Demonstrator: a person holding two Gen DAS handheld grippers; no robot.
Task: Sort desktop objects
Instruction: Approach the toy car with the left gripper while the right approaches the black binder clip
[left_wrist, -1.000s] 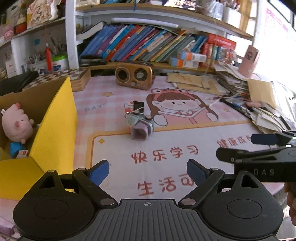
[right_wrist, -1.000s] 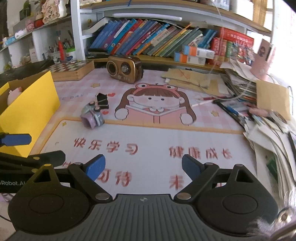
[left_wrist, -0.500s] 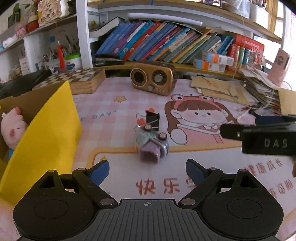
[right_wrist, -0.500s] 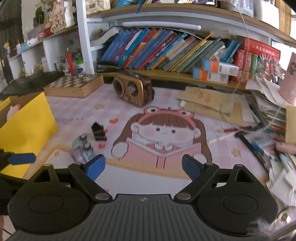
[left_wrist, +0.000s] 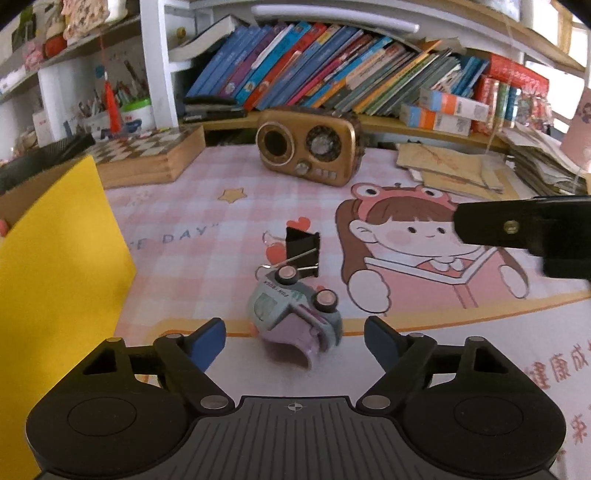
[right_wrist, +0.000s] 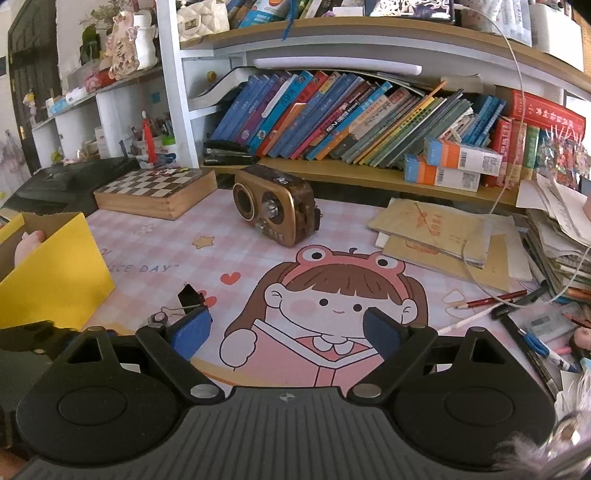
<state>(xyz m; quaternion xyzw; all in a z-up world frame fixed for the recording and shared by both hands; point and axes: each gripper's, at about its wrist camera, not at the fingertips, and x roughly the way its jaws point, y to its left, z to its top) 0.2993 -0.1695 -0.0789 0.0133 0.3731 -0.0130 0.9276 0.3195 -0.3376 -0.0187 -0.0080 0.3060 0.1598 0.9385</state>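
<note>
A small toy car, grey-green with a lilac underside, lies tipped over on the pink desk mat. A black binder clip stands just behind it. My left gripper hangs right in front of the car; its jaws are closing, the car lies just beyond the blue fingertips and neither pad touches it. In the right wrist view my right gripper is open over the cartoon girl print, nothing between its fingers; the binder clip and one wheel of the car peek out left of its left finger.
A yellow cardboard box stands at the left, a pink plush inside. A gold retro radio, a chessboard box, bookshelves behind. Papers, pens and pencils crowd the right. The right gripper's arm crosses the left view.
My left gripper has moved forward and down, bringing the toy car close in front of its narrowing fingertips. The right gripper has advanced over the girl print toward the radio.
</note>
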